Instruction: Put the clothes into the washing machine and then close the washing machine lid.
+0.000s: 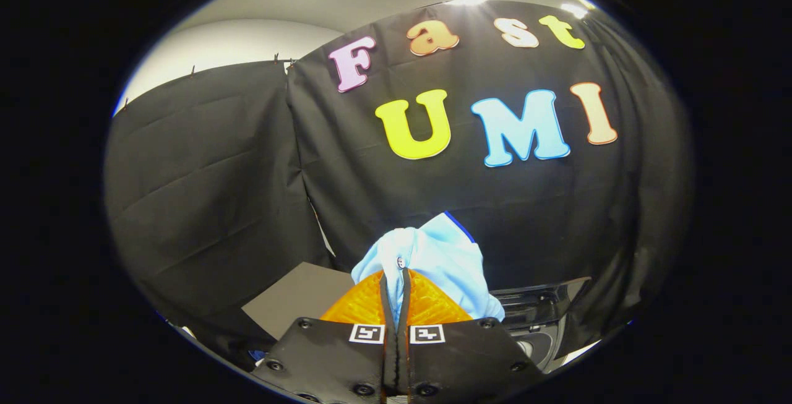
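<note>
Pale-blue buttoned cotton garment (433, 262) bunches up between the gripper (396, 280) fingers, both pinched tight on it. Dark glossy washing machine (544, 311) sits beyond and below the garment.

No readable words or numbers are showing on any object. The only signs are two square black-and-white coded tags, the left tag (366, 333) and the right tag (427, 333). They are sitting side by side low in the centre of the frame, one on each finger of the gripper (396, 280), just behind the pads. They are patterns, not text. The jaws are pinching the light blue shirt (439, 255), and its cloth is giving nothing legible. The dark washing machine panel (538, 311) at lower right is too small to read.
</note>
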`<state>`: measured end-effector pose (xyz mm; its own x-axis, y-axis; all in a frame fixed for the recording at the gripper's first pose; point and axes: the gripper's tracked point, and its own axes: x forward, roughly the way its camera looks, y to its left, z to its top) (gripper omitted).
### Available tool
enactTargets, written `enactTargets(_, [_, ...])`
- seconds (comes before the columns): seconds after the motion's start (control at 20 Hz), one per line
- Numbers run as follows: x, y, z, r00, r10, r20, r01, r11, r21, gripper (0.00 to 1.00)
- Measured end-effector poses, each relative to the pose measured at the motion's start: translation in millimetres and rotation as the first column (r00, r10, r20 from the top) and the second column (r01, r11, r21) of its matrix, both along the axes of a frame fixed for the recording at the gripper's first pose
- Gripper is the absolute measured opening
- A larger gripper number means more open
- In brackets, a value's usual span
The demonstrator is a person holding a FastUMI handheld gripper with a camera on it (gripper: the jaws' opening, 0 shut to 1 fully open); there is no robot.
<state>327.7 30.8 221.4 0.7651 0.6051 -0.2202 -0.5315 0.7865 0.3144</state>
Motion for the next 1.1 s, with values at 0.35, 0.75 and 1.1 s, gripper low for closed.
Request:
enactTargets(0.35, [17,-54,-39,0.999,-0.044,-0.015,0.043,0.998,-0.049,0.01])
enactTargets(0.75, [18,-61,-115,0.996,-0.042,-0.082,0.031,0.991,-0.129,0.01])
enactTargets(1.1, [14,-53,-189,0.982,-0.052,-0.18,0.017,0.981,-0.191,0.01])
